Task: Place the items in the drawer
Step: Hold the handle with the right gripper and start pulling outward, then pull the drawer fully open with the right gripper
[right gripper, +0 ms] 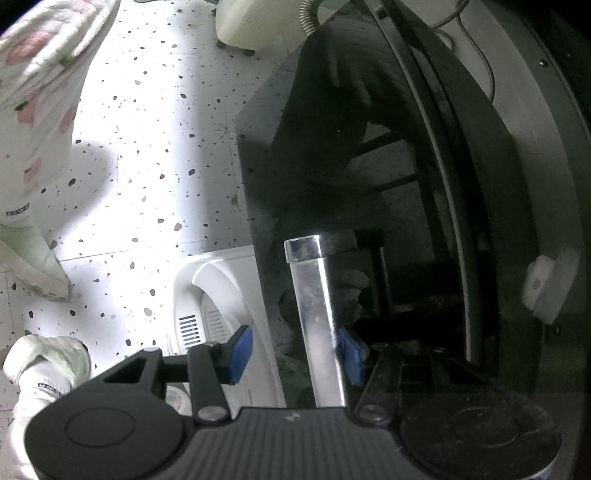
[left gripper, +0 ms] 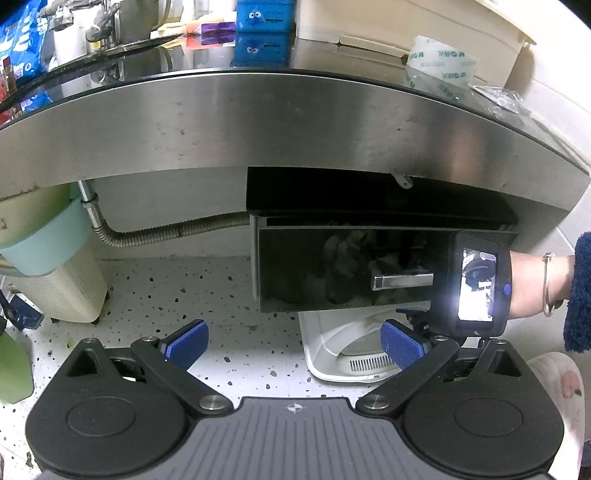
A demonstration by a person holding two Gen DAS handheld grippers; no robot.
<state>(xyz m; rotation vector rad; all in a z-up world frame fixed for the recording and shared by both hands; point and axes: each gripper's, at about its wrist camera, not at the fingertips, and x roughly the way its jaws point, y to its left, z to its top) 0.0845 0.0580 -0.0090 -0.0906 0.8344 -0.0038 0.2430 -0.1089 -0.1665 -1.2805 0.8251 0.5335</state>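
Observation:
Under the steel counter [left gripper: 258, 122] sits a drawer [left gripper: 325, 266] with a dark glossy front and a chrome bar handle [left gripper: 400, 281]; a thin gap shows along its top. My right gripper [right gripper: 297, 354] straddles that handle [right gripper: 310, 295]. Its right pad [right gripper: 352, 356] lies against the bar, while its left pad [right gripper: 242, 354] stands clear of it. In the left wrist view the right gripper's body with a lit screen [left gripper: 476, 284] covers the handle's right end. My left gripper [left gripper: 295, 347] hangs open in front of the drawer, holding nothing. A tape roll [left gripper: 439, 62] and a blue box [left gripper: 264, 16] rest on the counter.
A white flat appliance [left gripper: 343, 350] lies on the speckled floor [left gripper: 184, 288] below the drawer. A white and teal bin [left gripper: 55, 273] stands at the left, with a flexible metal hose [left gripper: 159, 234] behind it. A person's wrist with a bracelet [left gripper: 546, 284] and patterned trouser legs [right gripper: 44, 74] are close by.

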